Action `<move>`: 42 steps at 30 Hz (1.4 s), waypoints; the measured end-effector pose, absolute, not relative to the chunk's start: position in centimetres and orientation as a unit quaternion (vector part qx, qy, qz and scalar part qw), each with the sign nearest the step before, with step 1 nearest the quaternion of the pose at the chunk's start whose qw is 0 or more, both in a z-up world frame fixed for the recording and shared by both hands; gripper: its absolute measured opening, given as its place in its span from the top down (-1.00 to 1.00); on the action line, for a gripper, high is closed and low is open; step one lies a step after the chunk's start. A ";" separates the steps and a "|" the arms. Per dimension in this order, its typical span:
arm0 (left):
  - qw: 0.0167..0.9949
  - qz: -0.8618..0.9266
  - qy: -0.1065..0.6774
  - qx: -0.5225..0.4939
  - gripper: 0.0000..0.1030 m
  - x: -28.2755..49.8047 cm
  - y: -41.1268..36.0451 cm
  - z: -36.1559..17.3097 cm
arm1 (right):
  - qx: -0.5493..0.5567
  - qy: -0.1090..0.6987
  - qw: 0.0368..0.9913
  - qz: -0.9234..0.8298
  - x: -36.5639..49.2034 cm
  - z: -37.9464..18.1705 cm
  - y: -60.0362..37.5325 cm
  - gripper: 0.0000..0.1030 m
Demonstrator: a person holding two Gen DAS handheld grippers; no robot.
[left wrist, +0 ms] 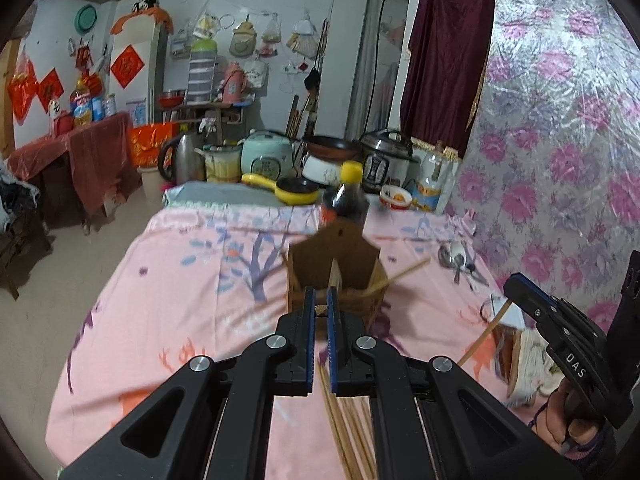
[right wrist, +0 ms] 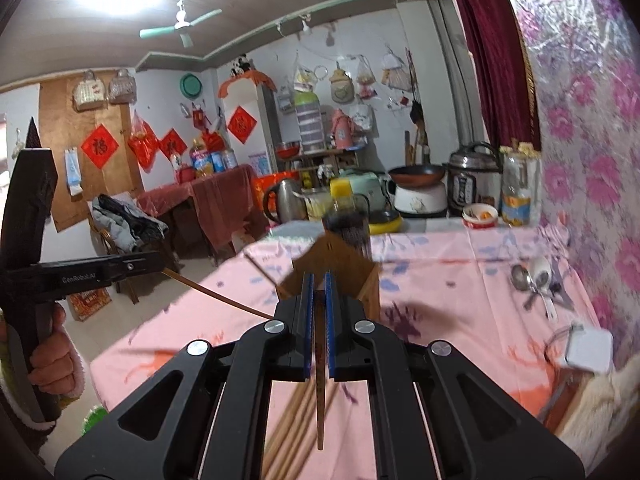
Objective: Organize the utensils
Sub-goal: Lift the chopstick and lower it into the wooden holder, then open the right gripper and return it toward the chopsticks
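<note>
A brown wooden utensil holder (left wrist: 334,258) stands on the pink tablecloth, also in the right wrist view (right wrist: 340,258). My left gripper (left wrist: 319,300) is shut on a chopstick just in front of the holder; the stick (right wrist: 218,298) slants from it toward the holder. My right gripper (right wrist: 319,284) is shut on another chopstick (right wrist: 320,408), whose tip (left wrist: 412,270) leans over the holder's rim. Loose chopsticks (left wrist: 348,428) lie on the cloth below both grippers. Metal and white spoons (right wrist: 536,280) lie at the right by the wall.
A dark sauce bottle with yellow cap (left wrist: 346,196) stands right behind the holder. A white charger (right wrist: 588,346) and a cloth pile lie at the right near the floral wall. Cookers, a kettle and a yellow pan (left wrist: 288,190) crowd the table's far end.
</note>
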State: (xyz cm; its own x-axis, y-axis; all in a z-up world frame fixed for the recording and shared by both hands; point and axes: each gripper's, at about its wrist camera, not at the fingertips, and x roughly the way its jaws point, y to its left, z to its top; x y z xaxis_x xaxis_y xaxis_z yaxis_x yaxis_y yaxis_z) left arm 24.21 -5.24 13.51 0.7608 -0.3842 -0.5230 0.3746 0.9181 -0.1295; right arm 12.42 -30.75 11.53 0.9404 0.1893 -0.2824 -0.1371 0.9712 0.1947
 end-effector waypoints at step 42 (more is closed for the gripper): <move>0.935 -0.116 0.331 -0.055 0.08 29.9 -1.0 9.8 | 0.082 0.072 0.994 0.002 15.7 13.8 -31.3 0.04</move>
